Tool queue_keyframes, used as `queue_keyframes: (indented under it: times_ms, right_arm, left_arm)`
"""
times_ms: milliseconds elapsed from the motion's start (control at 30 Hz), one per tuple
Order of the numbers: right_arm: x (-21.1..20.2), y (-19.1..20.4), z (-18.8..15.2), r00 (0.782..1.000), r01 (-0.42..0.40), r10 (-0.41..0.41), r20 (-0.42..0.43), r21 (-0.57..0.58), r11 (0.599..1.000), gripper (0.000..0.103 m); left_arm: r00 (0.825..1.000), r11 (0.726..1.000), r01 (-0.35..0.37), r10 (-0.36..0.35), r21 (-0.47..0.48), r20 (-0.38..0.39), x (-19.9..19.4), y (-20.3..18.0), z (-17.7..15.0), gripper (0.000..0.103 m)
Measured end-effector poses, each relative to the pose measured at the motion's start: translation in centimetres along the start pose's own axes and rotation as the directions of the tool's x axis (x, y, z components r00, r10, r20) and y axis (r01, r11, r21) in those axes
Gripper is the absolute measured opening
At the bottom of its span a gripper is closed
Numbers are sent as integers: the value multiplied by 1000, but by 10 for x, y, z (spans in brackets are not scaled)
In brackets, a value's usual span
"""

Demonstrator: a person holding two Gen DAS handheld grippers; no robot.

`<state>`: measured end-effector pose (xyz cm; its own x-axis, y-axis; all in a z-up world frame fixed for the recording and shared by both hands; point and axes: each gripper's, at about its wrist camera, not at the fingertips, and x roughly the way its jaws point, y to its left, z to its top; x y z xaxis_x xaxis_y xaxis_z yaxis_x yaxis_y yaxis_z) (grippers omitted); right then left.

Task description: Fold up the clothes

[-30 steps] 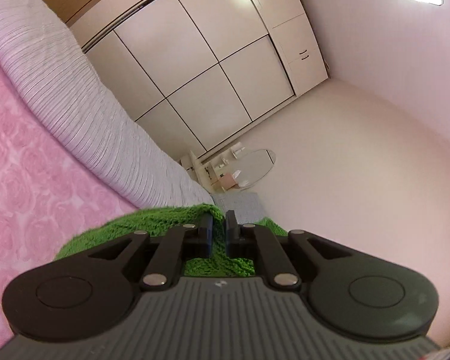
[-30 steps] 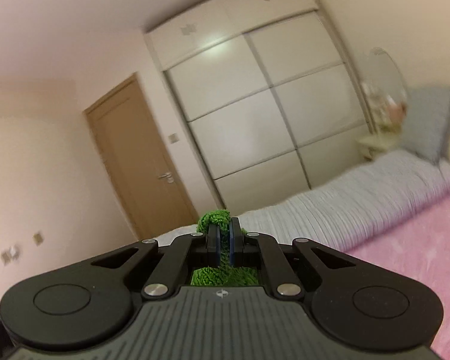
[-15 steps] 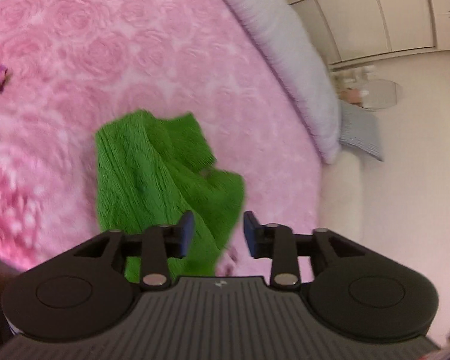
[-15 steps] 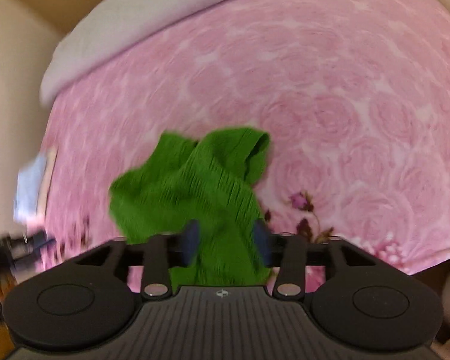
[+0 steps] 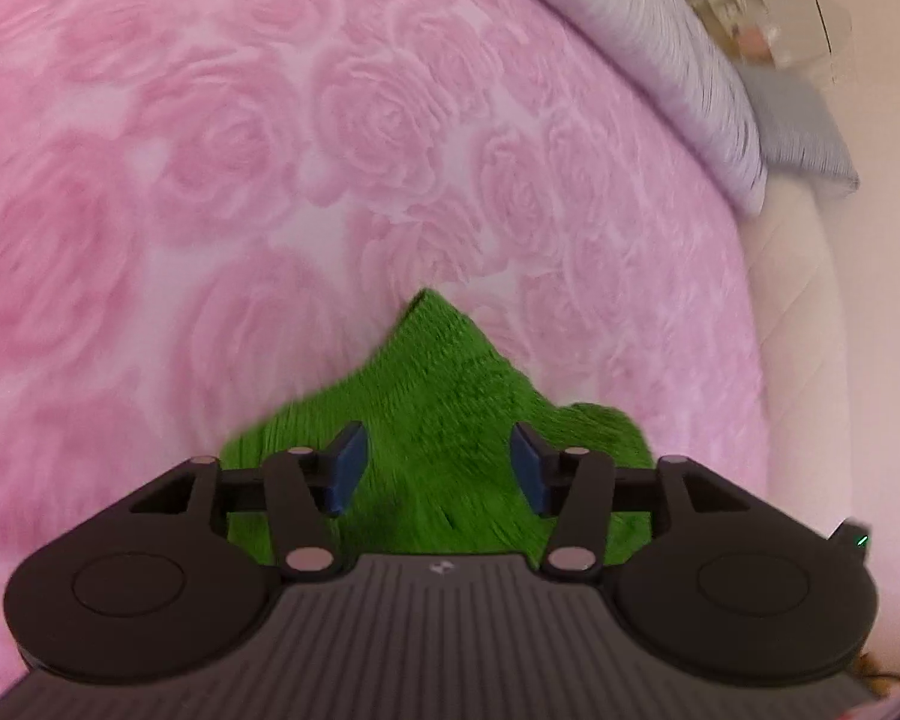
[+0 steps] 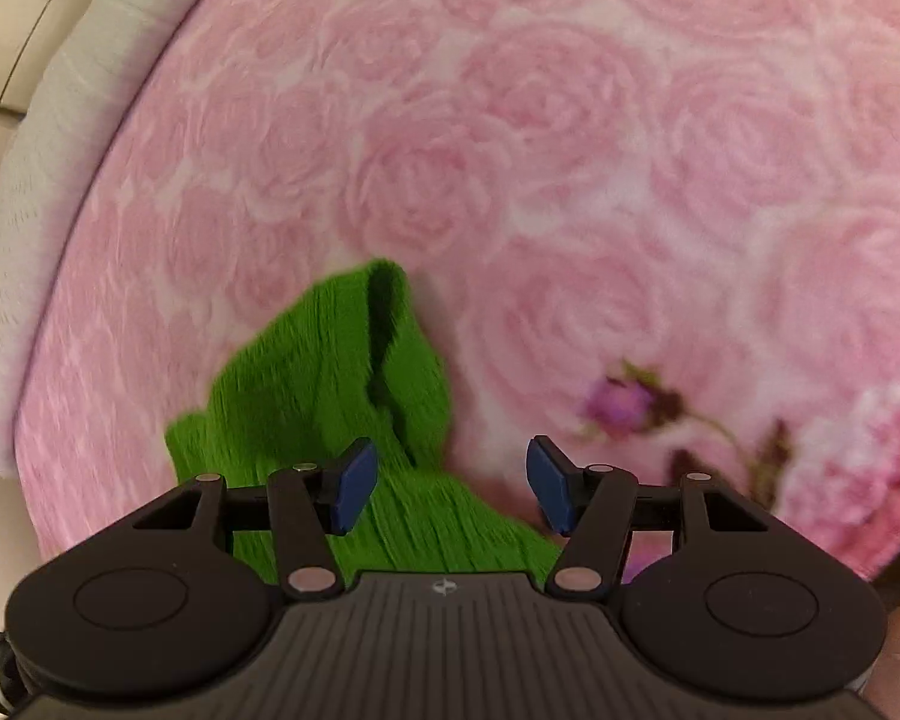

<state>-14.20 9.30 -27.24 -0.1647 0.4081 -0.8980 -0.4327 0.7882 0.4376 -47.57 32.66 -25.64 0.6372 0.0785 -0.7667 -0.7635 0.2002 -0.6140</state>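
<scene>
Lying on: the green knit garment (image 5: 444, 420) rests crumpled on the pink rose-print bedspread (image 5: 222, 168), near its lower edge in both views.
Garment shape: one pointed corner sticks up toward the middle of the bed in the left wrist view; in the right wrist view the green knit garment (image 6: 324, 384) shows a dark fold or opening near its top.
Left gripper (image 5: 438, 471): jaws spread wide apart, holding nothing, poised over the knit with blue pads (image 5: 348, 474) showing on either side.
Right gripper (image 6: 453, 483): jaws also wide apart and empty; the left pad sits over the cloth, the right pad over bare bedspread (image 6: 570, 180).
Bed surroundings: a grey striped duvet (image 5: 660, 48) lies along the far edge, with a grey pillow (image 5: 804, 132) beside it.
Print detail: a purple rosebud motif (image 6: 624, 405) sits right of the garment.
Sharpness: both views are motion-blurred.
</scene>
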Motion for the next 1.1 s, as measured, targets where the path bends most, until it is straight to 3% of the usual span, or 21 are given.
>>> queue_keyframes:
  times_ms: [167,300,367,433,467,500,533,567,600,733,800,900,967,1033,1067,1100]
  right_arm:
    - [25,4,24,997,-67,66,43,15,998,59]
    - [45,7,37,986,-164,163,48,34,986,59]
    - [52,11,42,979,-200,199,44,31,979,59]
    - [61,13,46,984,-175,175,30,28,984,61]
    - [66,13,48,985,-172,172,23,32,985,61]
    - [70,12,50,983,-184,184,12,37,982,59]
    - [73,11,51,981,-196,196,2,43,980,55]
    - [75,13,53,979,-202,203,-3,34,979,40]
    - [74,18,53,980,-199,199,1,2,980,14]
    - [68,40,56,982,-183,186,17,-127,975,9]
    - [54,60,61,977,-194,208,54,-194,962,9]
    - [26,90,72,945,-258,302,129,-277,926,9]
    - [7,114,83,912,-294,370,180,-345,892,9]
    - [-10,137,94,870,-324,439,226,-409,853,9]
    - [-15,147,103,843,-342,475,252,-430,836,9]
    - [-16,158,114,821,-358,503,270,-442,822,13]
  left_arm:
    - [999,999,44,-44,1,13,37,4,25,59]
    - [999,999,44,-43,-24,28,61,10,36,60]
    - [998,997,60,-61,-53,-4,74,12,39,60]
    - [994,993,92,-95,-73,-45,87,13,39,59]
    - [993,992,100,-104,-76,-62,93,12,38,56]
    - [991,992,105,-111,-72,-74,98,11,36,36]
    - [989,990,121,-126,-68,-82,100,10,35,23]
    - [986,988,140,-145,-65,-78,99,9,34,5]
    - [984,985,158,-163,-62,-75,98,7,33,2]
    - [972,970,229,-224,-81,65,64,8,40,1]
    - [957,966,254,-243,-54,160,32,7,50,1]
    - [915,958,286,-277,12,294,-19,2,66,1]
    - [871,953,292,-302,86,387,-54,-5,78,1]
    - [817,951,273,-310,148,487,-80,-9,89,2]
    - [806,958,246,-286,146,519,-86,-7,94,6]
    - [814,971,207,-239,120,529,-87,-3,103,19]
